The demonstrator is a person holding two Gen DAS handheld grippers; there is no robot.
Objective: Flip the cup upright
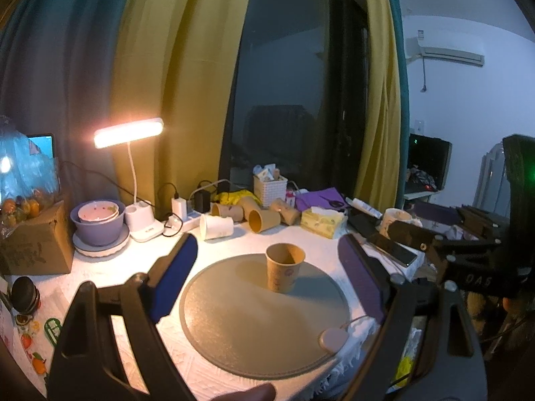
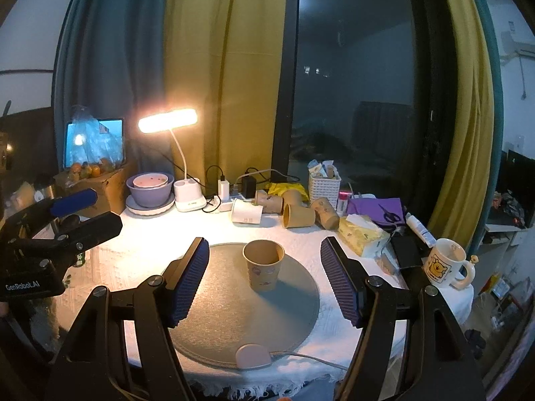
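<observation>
A brown paper cup (image 1: 285,271) stands upright, mouth up, on the round grey mat (image 1: 234,327); it also shows in the right wrist view (image 2: 263,264) on the same mat (image 2: 234,317). My left gripper (image 1: 267,284) is open, its blue pads wide on either side of the cup and short of it. My right gripper (image 2: 264,284) is open too, pads apart with the cup between and beyond them. The left gripper also shows at the left edge of the right wrist view (image 2: 72,212), and the right gripper's body shows at the right of the left wrist view (image 1: 468,254).
Several brown cups (image 2: 297,215) and a white cup (image 2: 246,213) lie on their sides at the back. A lit desk lamp (image 2: 167,121), stacked bowls (image 2: 150,190), a tissue box (image 2: 362,232), a white basket (image 2: 323,185) and a bear mug (image 2: 444,262) stand around. A pink puck (image 2: 253,355) with cable lies on the mat's front edge.
</observation>
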